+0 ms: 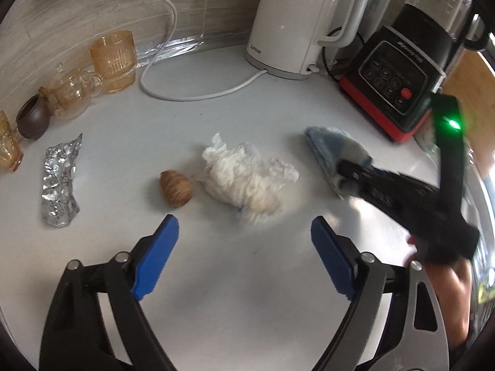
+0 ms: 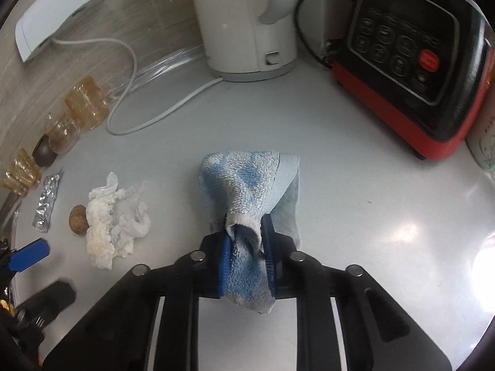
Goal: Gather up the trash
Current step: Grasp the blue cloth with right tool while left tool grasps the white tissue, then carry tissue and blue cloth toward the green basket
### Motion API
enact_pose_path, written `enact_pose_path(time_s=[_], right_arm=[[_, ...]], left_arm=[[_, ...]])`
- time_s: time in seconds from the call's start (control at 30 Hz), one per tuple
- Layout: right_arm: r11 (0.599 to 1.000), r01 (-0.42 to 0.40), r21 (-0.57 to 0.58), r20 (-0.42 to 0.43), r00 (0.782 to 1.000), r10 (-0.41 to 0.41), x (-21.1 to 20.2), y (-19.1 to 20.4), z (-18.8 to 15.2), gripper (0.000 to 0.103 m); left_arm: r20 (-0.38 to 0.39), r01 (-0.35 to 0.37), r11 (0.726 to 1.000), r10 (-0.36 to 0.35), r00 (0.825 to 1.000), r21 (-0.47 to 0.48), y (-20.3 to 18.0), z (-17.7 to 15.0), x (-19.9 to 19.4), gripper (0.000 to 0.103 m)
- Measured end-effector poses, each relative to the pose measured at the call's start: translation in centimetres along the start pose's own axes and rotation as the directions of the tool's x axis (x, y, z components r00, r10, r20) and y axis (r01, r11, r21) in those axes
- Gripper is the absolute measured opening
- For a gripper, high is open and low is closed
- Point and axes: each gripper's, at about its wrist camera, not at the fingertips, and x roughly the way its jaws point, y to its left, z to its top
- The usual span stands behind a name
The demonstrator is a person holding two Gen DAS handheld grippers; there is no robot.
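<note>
A crumpled white tissue (image 1: 247,176) lies mid-counter, with a brown nut shell (image 1: 175,188) touching its left side and a crushed foil wrapper (image 1: 60,182) further left. My left gripper (image 1: 244,232) is open and empty, just in front of the tissue. My right gripper (image 2: 247,247) is shut on a blue-and-white cloth (image 2: 247,185) that hangs onto the counter; it shows at the right in the left wrist view (image 1: 349,170). The tissue (image 2: 114,219), shell (image 2: 79,215) and foil (image 2: 46,204) lie to the left in the right wrist view.
A white kettle (image 1: 294,21) with its cord (image 1: 173,46) and a black-and-red blender base (image 1: 399,83) stand at the back. Amber glasses (image 1: 114,61), a clear jug (image 1: 72,95) and a small brown pot (image 1: 32,119) line the left wall.
</note>
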Motion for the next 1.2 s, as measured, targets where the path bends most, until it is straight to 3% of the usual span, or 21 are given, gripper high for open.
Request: enact_pose_path(time_s=[0.17,0.53,0.73,0.97,1.2], right_arm=[[0.999,-0.022,0.026,0.013,1.000,0.022,-1.7,-1.6,-0.8,0.017],[0.998,-0.041,0.055,0.014,0.999,0.041,-2.8,-3.7,-2.1,0.018],[0.998,-0.042,0.051,0.019,0.999,0.041,-3.0,-3.6,-2.1,0.018],[0.998,-0.039,0.050,0.037,0.999,0.037,-3.7,-3.4,-2.2,0.018],[0.998,-0.041,0.039,0.063,0.997,0.039,-6.4,-2.9,-3.1,0.018]], left_arm=[[-0.014,-0.084,0.994,0.083,0.996,-0.071,-2.0,1.2,2.7,0.071],[-0.066,-0.218,0.972,0.213,0.975,-0.089,-3.3,2.1,7.2,0.042],[-0.056,-0.216,0.973,0.212,0.976,-0.081,-3.6,2.6,7.3,0.022],[-0.013,-0.203,0.978,0.203,0.979,-0.045,-4.1,2.3,6.2,0.018],[0.027,-0.174,0.984,0.175,0.984,-0.038,-3.7,1.6,2.6,0.018]])
